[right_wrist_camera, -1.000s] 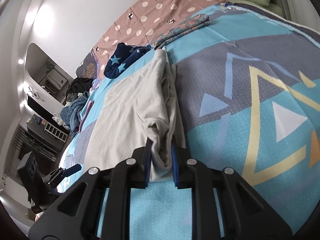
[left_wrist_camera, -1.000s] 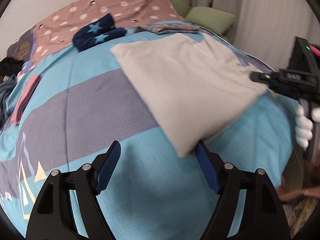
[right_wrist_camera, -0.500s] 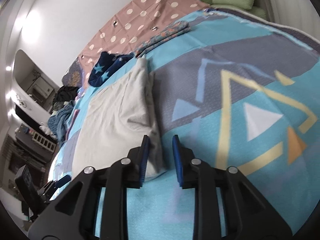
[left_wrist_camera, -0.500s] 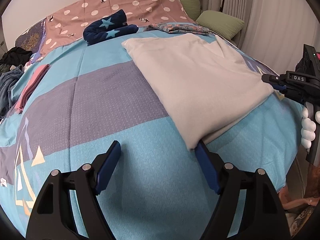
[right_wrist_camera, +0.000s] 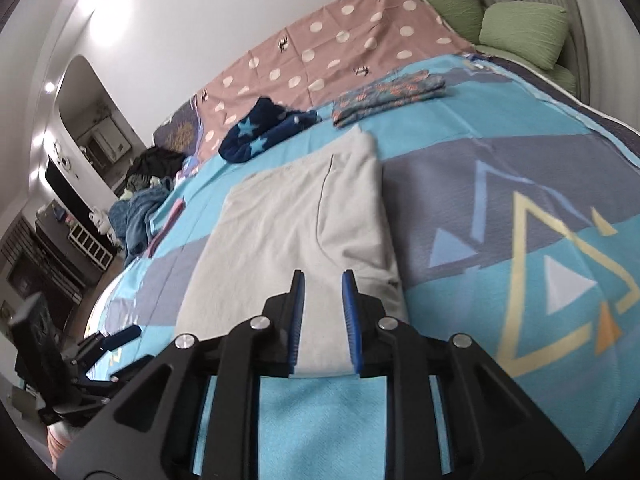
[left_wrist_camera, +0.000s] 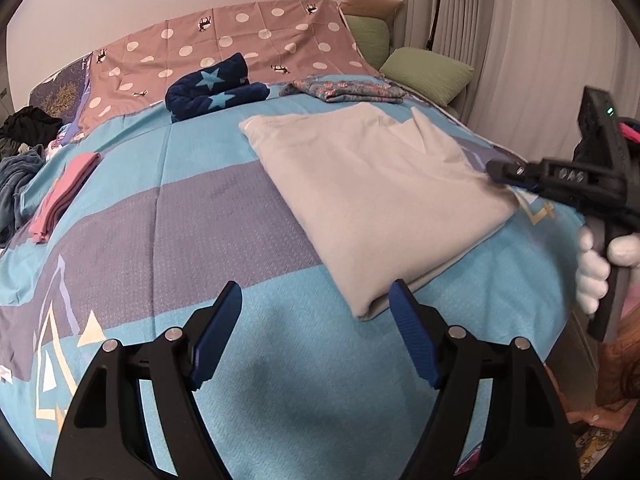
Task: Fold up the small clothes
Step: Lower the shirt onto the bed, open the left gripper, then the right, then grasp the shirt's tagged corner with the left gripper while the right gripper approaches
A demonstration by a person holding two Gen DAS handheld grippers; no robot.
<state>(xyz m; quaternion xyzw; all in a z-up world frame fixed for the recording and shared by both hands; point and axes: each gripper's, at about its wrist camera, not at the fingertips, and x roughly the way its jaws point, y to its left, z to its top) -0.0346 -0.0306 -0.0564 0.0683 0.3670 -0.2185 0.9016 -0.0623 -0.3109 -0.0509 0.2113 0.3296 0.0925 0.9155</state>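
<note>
A light grey garment point(left_wrist_camera: 380, 196) lies folded flat on the blue patterned bedspread point(left_wrist_camera: 180, 240); it also shows in the right wrist view point(right_wrist_camera: 288, 232). My left gripper point(left_wrist_camera: 316, 316) is open and empty, just in front of the garment's near corner. My right gripper point(right_wrist_camera: 323, 300) is open with a narrow gap, hovering above the garment's near edge and holding nothing. It shows at the right of the left wrist view point(left_wrist_camera: 504, 170), at the garment's right corner.
A navy star-print bundle point(left_wrist_camera: 212, 88) and a folded floral piece point(left_wrist_camera: 344, 90) lie at the far side. A folded pink cloth point(left_wrist_camera: 64, 196) lies left. Green pillows point(left_wrist_camera: 428, 72) sit at the head. Clothes point(right_wrist_camera: 144, 200) are piled at the left edge.
My right gripper has let go of the garment's corner, opened slightly and drawn back above it. The garment has settled flat. My left gripper has pulled back a little.
</note>
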